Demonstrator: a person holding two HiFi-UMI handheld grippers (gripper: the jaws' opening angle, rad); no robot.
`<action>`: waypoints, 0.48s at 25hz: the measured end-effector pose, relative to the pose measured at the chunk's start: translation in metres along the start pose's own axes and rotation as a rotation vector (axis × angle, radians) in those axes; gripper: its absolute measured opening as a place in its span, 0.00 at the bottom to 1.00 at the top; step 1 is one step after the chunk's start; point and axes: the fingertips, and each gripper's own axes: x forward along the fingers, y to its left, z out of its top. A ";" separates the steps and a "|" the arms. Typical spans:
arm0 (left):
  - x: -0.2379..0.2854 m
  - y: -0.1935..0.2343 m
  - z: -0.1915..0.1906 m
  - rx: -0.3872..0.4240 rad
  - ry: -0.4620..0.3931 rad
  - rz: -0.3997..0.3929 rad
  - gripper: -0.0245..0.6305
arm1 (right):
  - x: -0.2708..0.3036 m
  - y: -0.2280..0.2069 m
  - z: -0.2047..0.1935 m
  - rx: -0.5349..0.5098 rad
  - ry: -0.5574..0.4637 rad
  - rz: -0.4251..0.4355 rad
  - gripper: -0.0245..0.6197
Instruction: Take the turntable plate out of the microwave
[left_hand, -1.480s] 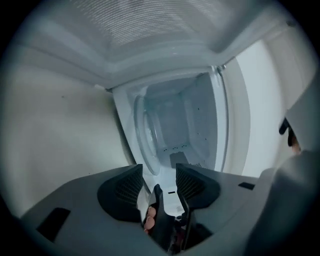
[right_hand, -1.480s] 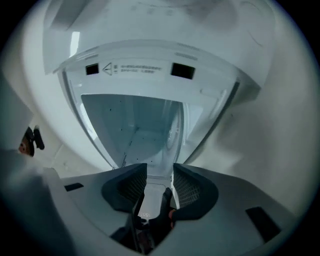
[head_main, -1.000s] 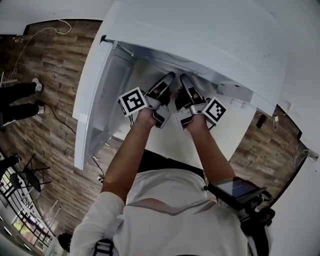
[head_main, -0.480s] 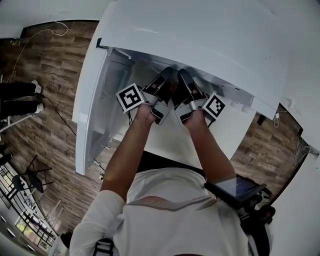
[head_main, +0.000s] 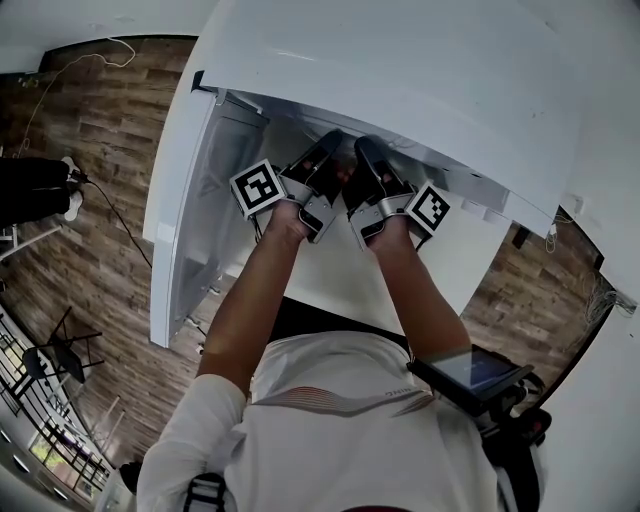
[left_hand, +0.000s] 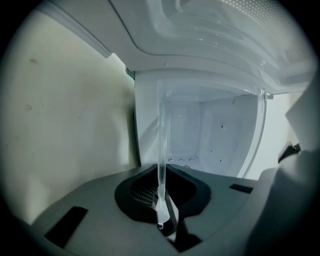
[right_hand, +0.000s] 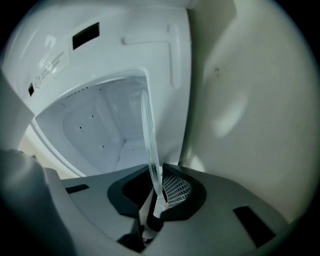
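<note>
**Step in hand:** securing the grasp. The white microwave (head_main: 400, 70) filled the 12 o'clock part of the head view. Its door (head_main: 180, 200) hung open toward 9 o'clock. The person's two forearms reached into the opening side by side. The left gripper (head_main: 333, 145) was at 11 o'clock of the wrists and the right gripper (head_main: 365, 150) at 1 o'clock, close together but apart.

**Task item:** the glass turntable plate (left_hand: 161, 140) was inside the cavity (left_hand: 200, 130), hidden from the head view by the microwave's top. Each gripper view showed it edge-on, as a clear strip running from the jaws toward 12 o'clock. The perforated cavity wall showed through it. Whether it had lifted off the cavity floor could not be determined.

**Jaws:**
- **Left gripper:** the jaws were closing on the plate's near rim, and the glass edge was seated in the narrow slot between the pads, which appeared to bear on it.
- **Right gripper:** the same was found. Its jaws were closing with the rim between them, and the mesh-faced pad lay against the glass.

**Assessment:** extraction had not begun. The next move calls for both grips to be firm before any lift. The rim should then be raised evenly on both sides and drawn straight back toward 6 o'clock through the opening. The plate should be kept level and clear of the door frame. Glass held only by its edge is likely to slip if the two hands part or twist unequally.
</note>
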 end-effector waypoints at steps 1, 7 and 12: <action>-0.001 -0.002 -0.001 -0.005 -0.004 -0.011 0.10 | 0.000 0.002 -0.001 -0.007 -0.001 0.005 0.11; -0.002 -0.008 -0.001 0.029 -0.013 -0.069 0.11 | -0.001 0.008 -0.001 -0.060 -0.019 0.030 0.09; -0.001 -0.011 -0.005 0.052 -0.002 -0.115 0.11 | -0.005 0.010 0.001 -0.080 -0.032 0.061 0.09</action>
